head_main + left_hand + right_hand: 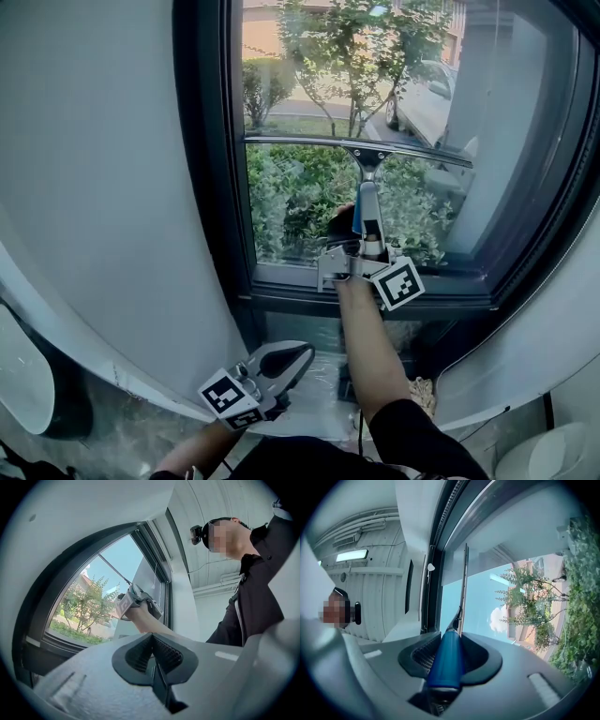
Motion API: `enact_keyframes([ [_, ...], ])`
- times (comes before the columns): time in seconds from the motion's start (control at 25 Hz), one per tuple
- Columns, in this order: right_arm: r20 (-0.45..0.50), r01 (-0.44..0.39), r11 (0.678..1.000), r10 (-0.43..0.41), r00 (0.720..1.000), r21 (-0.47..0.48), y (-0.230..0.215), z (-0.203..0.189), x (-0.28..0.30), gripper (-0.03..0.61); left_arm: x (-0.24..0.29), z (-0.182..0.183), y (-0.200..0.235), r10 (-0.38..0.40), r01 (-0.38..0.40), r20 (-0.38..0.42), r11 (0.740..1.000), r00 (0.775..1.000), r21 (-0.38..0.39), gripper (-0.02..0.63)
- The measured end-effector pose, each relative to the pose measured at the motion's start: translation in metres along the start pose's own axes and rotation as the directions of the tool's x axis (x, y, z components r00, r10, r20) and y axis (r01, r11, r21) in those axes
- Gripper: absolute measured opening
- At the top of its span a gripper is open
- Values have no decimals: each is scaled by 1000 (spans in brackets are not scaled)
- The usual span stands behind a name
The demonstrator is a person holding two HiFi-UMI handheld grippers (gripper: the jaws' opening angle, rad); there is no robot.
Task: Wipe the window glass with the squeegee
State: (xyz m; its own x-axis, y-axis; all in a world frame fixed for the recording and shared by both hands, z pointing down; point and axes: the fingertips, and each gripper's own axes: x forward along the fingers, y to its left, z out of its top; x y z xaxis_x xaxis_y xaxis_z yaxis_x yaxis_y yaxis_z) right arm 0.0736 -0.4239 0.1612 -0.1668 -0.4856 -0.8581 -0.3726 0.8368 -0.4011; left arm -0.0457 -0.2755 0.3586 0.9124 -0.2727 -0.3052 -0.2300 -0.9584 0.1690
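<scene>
Streaks are the main risk: the squeegee (367, 178) has its blade laid across the window glass (300, 84) about midway up the pane. The blade is slightly tilted, its 3 o'clock end lower than its 9 o'clock end. If the downward pull is uneven, one end could lift off and leave a wet band. The 9 o'clock end lies close to the dark window frame (202, 141), so drifting that way could knock it on the frame and twist the handle in the grip. The handle looks smooth and rounded, so it may also roll between the pads under pressure

Right gripper (366, 255), at 6 o'clock below the blade in the head view, is clamped on the squeegee's blue handle, its jaws parted only by the handle's width. Its own view shows the handle running up between them toward the blade. Left gripper (281, 361), low at 7 o'clock and well below the window, has its jaws pressed fully together, with nothing between them and nothing touched
</scene>
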Motion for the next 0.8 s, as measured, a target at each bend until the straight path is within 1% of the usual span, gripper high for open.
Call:
enact_keyframes([
  [0.24, 6, 12, 1000, -12, 1000, 13, -4, -2, -9, 133, 0, 7, -3, -12, 12, 34, 1000, 999, -7, -5],
  [0.4, 3, 21, 1000, -21, 1000, 20, -6, -6, -16, 133, -8, -5, 1, 15, -15, -10, 1000, 1000, -11, -5],
  [0.68, 6, 42, 999, -42, 999, 26, -9, -9, -33, 133, -14, -13, -3, 13, -13, -32, 1000, 999, -22, -5],
  [0.8, 9, 51, 998, -52, 999, 34, -12, -12, -38, 132, -16, -13, -3, 11, -12, -28, 1000, 1000, -25, -5],
])
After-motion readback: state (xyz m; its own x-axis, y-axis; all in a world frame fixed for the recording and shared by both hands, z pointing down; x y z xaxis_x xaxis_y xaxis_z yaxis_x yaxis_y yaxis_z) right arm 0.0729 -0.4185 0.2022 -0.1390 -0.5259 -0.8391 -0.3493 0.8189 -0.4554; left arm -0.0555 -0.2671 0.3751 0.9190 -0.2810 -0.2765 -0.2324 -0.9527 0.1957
